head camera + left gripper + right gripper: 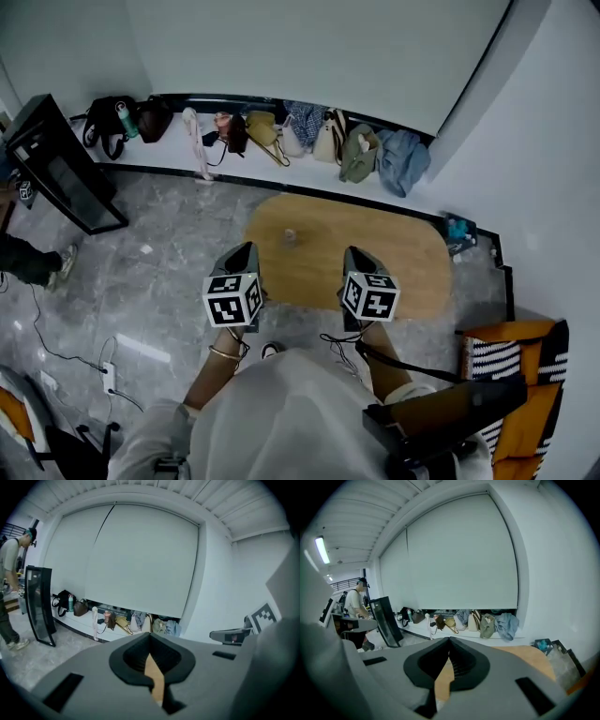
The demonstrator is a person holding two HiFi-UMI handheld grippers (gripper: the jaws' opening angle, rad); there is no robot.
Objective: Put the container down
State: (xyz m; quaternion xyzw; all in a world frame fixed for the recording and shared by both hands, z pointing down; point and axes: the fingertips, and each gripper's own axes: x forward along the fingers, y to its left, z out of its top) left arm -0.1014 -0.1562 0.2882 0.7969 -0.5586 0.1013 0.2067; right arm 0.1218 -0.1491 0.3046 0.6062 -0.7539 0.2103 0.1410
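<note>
A small pale container (pixel 289 236) stands upright on the oval wooden table (pixel 403 253), towards its far left part, apart from both grippers. My left gripper (pixel 246 251) hovers over the table's near left edge, its jaws shut with nothing between them. In the left gripper view the left gripper (pixel 150 637) points level at the far wall and only a sliver of table shows through its jaws. My right gripper (pixel 355 254) hangs above the table's near middle, also shut and empty. The right gripper (pixel 449 641) looks over the table (pixel 534 656). Neither gripper view shows the container.
Several bags (pixel 309 131) lie along a low ledge by the far wall. A black panel (pixel 56 169) leans at the left, with a person's leg (pixel 28 262) near it. A striped orange chair (pixel 516 366) stands at the right. Cables and a power strip (pixel 108 375) lie on the floor.
</note>
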